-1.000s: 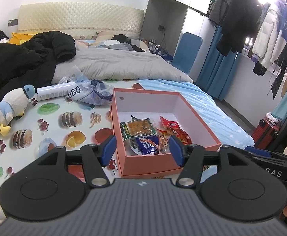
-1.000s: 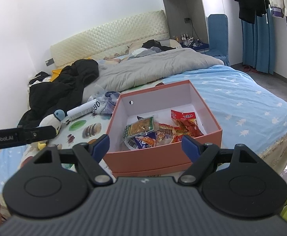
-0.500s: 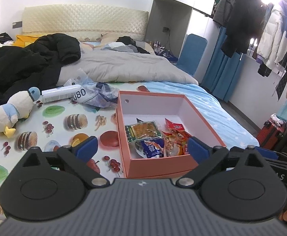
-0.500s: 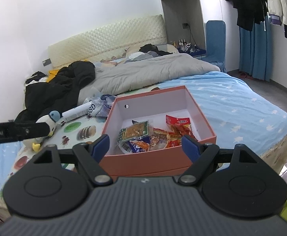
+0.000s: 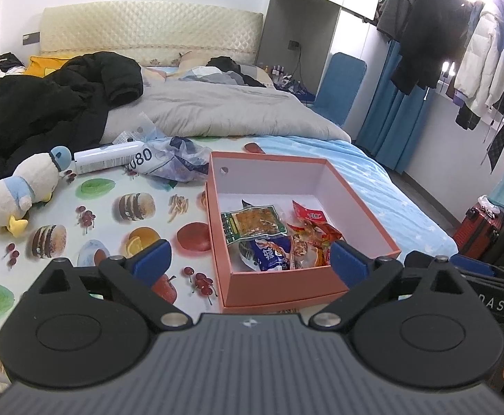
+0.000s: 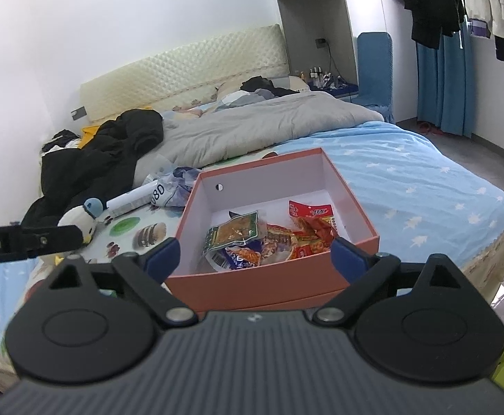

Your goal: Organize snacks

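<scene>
1. The box (image 5: 307, 278) sat on the bed (image 5: 383, 186), with its top open.
2. The snacks (image 5: 276, 231) lay in a pile inside the box, at its 6 o'clock end.
3. The left claw (image 5: 248, 263) was wide open and held nothing.
4. The right claw (image 6: 255, 254) was opening, with nothing between its jaws.
5. A toy duck (image 5: 20, 190) lay on the bed at 9 o'clock from the box.
</scene>
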